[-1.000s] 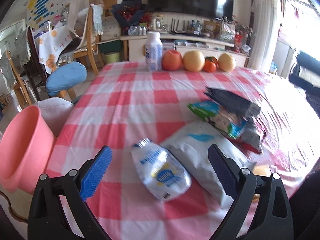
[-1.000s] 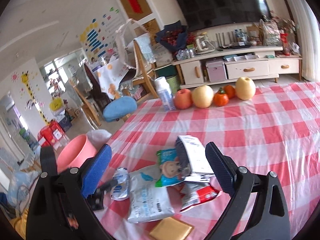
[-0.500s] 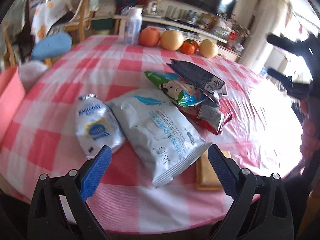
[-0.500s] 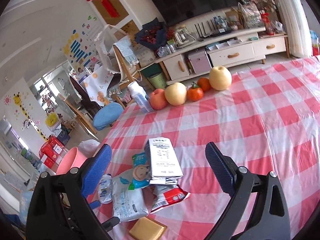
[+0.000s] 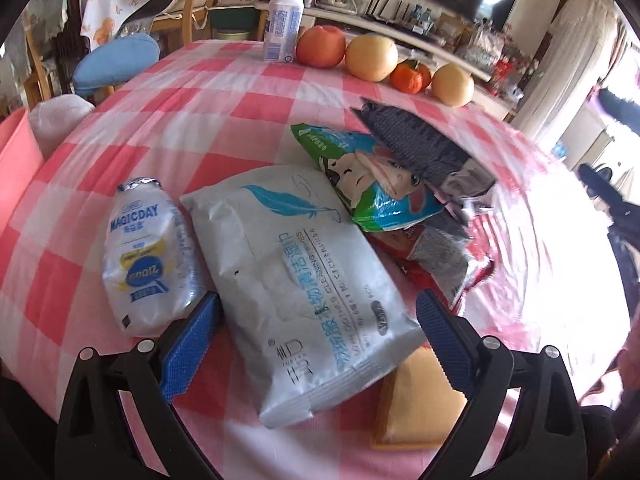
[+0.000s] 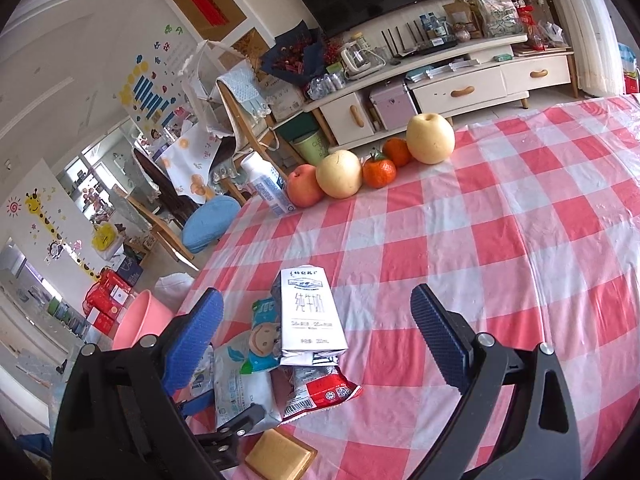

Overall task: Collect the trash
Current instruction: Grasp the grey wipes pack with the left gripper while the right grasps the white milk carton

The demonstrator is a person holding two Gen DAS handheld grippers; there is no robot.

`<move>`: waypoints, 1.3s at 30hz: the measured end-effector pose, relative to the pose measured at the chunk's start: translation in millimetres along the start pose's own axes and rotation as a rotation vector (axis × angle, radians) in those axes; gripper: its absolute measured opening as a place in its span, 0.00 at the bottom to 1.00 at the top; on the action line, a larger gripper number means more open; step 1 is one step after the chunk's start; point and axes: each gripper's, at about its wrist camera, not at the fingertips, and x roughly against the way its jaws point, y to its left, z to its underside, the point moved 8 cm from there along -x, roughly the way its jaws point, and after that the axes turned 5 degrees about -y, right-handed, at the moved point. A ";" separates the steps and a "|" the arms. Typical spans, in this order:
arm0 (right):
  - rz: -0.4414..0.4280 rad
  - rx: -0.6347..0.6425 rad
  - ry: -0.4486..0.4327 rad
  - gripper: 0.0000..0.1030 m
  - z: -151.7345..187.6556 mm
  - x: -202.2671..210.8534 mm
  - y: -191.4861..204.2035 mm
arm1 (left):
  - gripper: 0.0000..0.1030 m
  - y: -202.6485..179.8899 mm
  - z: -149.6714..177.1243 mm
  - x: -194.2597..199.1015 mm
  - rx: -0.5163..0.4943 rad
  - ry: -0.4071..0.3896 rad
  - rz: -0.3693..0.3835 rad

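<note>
Pink tub (image 5: 16, 168): far left, off the table's edge.
Small bottle (image 5: 146, 256): lies flat on the checked cloth (image 5: 224, 112), just left of the wipes pack, cap end away.
Left gripper (image 5: 316, 344): jaws spread wide, holding nothing, one blue pad on each side of the wipes pack's near end.
Wipes pack (image 5: 304, 276): white, lying flat between the left gripper's pads, its right corner over a yellow pad (image 5: 416, 408).
Snack bags (image 5: 384, 184): a green-and-blue bag and a red one piled just right of the wipes pack.
Milk carton (image 6: 310, 312): flattened, resting on top of the pile.
Right gripper (image 6: 316, 336): jaws spread wide, empty, above the pile.
Fruit (image 6: 340, 174): a row at the far edge, beside an upright white bottle (image 6: 266, 186).
</note>
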 end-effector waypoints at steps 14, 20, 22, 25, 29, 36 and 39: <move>0.038 -0.057 0.069 0.92 8.3 -12.1 -23.0 | 0.93 -0.1 -28.1 -33.9 -0.126 0.010 -0.139; 0.051 -0.074 0.116 0.92 16.6 -21.7 -30.8 | 0.86 -3.1 -32.7 -35.6 -0.152 -0.003 -0.119; 0.053 -0.067 0.134 0.92 20.3 -26.4 -30.4 | 0.86 -4.3 -33.3 -35.7 -0.160 -0.008 -0.115; 0.078 -0.054 0.168 0.92 27.8 -36.5 -32.7 | 0.82 -5.9 -34.1 -35.5 -0.171 -0.012 -0.110; 0.101 -0.073 0.176 0.92 32.1 -46.7 -40.9 | 0.81 -5.8 -34.6 -34.8 -0.177 -0.010 -0.094; 0.048 -0.157 0.206 0.92 42.0 -66.8 -43.9 | 0.80 -4.7 -34.8 -31.5 -0.170 -0.015 -0.059; 0.041 -0.168 0.209 0.89 44.7 -73.7 -42.9 | 0.80 -3.1 -34.8 -29.9 -0.160 -0.015 -0.041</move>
